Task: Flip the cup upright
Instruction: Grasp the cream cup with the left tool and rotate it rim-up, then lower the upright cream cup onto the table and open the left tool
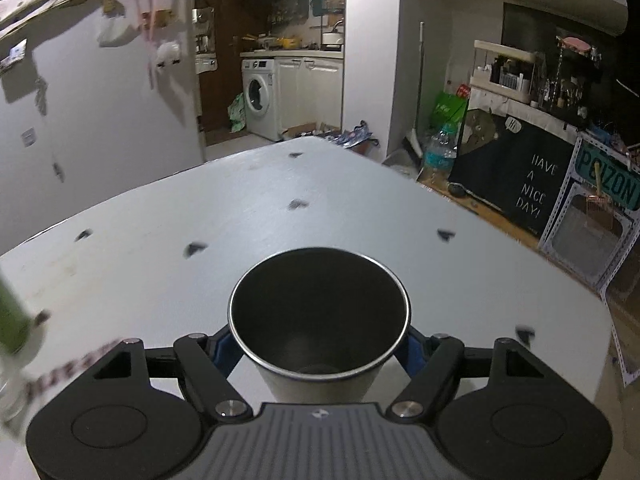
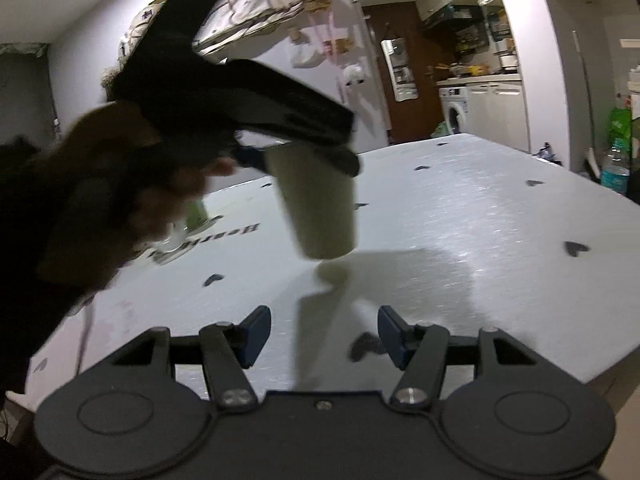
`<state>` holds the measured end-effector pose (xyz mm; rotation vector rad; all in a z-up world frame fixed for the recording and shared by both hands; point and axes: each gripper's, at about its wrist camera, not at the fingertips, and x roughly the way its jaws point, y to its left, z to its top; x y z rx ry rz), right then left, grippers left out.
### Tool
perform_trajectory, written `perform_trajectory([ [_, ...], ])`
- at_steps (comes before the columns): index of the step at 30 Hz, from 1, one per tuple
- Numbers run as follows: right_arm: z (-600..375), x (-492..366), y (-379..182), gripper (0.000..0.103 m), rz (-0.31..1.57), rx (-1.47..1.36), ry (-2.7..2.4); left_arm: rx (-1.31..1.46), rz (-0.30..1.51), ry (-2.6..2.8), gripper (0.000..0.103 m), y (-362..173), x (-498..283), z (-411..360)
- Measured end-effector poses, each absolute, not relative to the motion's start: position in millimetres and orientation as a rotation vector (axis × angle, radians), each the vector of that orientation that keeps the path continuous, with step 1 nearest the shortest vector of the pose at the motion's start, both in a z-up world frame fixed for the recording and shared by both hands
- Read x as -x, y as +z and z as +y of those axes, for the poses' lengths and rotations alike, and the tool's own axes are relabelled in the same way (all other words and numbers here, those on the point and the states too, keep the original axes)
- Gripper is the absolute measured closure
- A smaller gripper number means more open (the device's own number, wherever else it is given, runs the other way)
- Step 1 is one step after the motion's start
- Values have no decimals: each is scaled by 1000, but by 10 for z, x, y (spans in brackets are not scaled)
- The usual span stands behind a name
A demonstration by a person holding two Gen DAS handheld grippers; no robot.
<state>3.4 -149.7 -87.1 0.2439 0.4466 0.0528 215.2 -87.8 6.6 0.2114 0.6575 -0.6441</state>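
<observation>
Cup: the metal cup (image 1: 319,320) is held in the air above the surface (image 1: 280,208), mouth up and base down; the right wrist view shows the cup (image 2: 316,204) with its narrow base lowest and a shadow below it, so it does not touch the surface.
Grip: the left tool (image 1: 319,346) is clamped on the cup, its 2 blue pads pressing the wall just below the rim, 1 on each side.
Cup relative to tool: it sits between the fingers, its open mouth facing the left wrist camera, its body running down under the tool.
Progress: the turn looks done, since the opening already faces up; judged from these views, what is left is to lower the cup, stand it on its base and let go.
Place: the cup hangs over the middle part of the surface, away from its edges, toward the near side as the right wrist view has it.
Right tool: the right tool (image 2: 324,334) is spread wide and holds nothing, low over the near edge, well apart from the cup.
Nearby: a green-topped bottle (image 2: 196,216), blurred, stands toward the left edge.
</observation>
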Motion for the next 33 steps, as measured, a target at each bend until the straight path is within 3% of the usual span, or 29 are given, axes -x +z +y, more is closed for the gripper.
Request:
perform_trajectory([
  [7, -1751, 22, -915, 42, 447, -265, -3, -170, 611, -644, 27, -38, -2449, -1488],
  [18, -1881, 65, -929, 42, 449, -280, -30, -94, 594, -646, 27, -137, -2622, -1838],
  [21, -1904, 73, -906, 42, 447, -277, -35, -119, 586, -622, 19, -148, -2572, -1869],
  [23, -1879, 82, -881, 42, 442, -275, -38, -122, 589, -620, 5, -147, -2558, -1865],
  [33, -1843, 101, -702, 42, 391, -265, -52, -78, 546, -672, 1, 0, -2267, -1194],
])
